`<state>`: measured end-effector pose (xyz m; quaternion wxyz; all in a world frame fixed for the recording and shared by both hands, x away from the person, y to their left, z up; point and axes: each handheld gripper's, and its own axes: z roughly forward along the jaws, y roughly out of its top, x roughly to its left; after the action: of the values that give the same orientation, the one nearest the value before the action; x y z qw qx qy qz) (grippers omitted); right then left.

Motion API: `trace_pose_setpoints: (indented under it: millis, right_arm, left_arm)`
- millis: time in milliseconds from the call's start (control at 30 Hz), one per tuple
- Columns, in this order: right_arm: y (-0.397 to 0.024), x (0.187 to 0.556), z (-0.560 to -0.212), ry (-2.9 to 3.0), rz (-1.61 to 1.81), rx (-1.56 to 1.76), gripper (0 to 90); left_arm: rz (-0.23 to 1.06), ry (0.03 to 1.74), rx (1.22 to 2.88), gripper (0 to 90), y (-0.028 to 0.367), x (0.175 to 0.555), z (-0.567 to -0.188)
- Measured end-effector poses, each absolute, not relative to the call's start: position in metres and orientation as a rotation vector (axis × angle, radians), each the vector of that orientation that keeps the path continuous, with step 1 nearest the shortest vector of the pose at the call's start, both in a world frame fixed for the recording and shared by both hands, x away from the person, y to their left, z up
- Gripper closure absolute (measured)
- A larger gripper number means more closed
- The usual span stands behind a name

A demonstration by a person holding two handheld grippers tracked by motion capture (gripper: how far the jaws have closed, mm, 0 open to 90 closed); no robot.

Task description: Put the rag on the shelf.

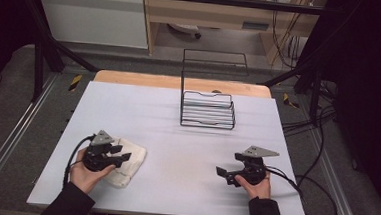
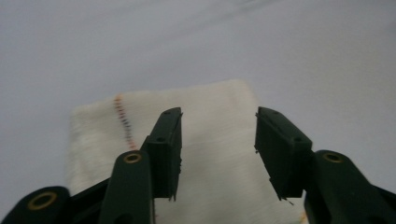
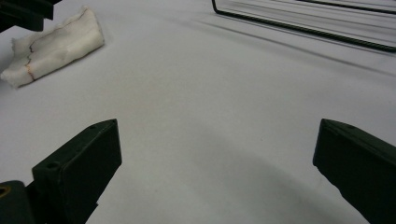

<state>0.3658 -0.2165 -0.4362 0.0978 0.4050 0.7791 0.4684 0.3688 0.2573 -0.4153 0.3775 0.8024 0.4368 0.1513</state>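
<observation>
We see a folded white cloth [image 1: 125, 164] lying flat on the near left part of the pale table [image 1: 176, 136], with a thin stitched line of red and dark thread near one edge. Our left gripper [image 1: 123, 152] hangs just above the cloth, jaws apart and nothing between them. Our right gripper [image 1: 224, 173] rests over bare table at the near right, well apart from the cloth, its jaws spread wide. A black wire rack [image 1: 207, 111] stands at the far middle.
</observation>
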Motion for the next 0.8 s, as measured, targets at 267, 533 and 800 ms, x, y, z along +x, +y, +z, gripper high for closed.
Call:
trace_pose_setpoints:
  millis: [267, 533, 800]
  right_arm:
    - [-0.179, 0.372, -0.430, 2.313, 1.382, 1.195, 1.6]
    - [-0.132, 0.380, -0.425, 2.340, 1.346, 1.136, 2.8]
    - [-0.060, 0.394, -0.424, 2.390, 1.336, 1.100, 8.4]
  left_arm:
    - [0.369, 1.200, 2.069, 42.2, 0.299, 0.368, -0.425]
    - [0.378, 1.232, 2.099, 47.7, 0.314, 0.368, -0.434]
    - [0.338, 1.242, 2.100, 58.6, 0.318, 0.370, -0.438]
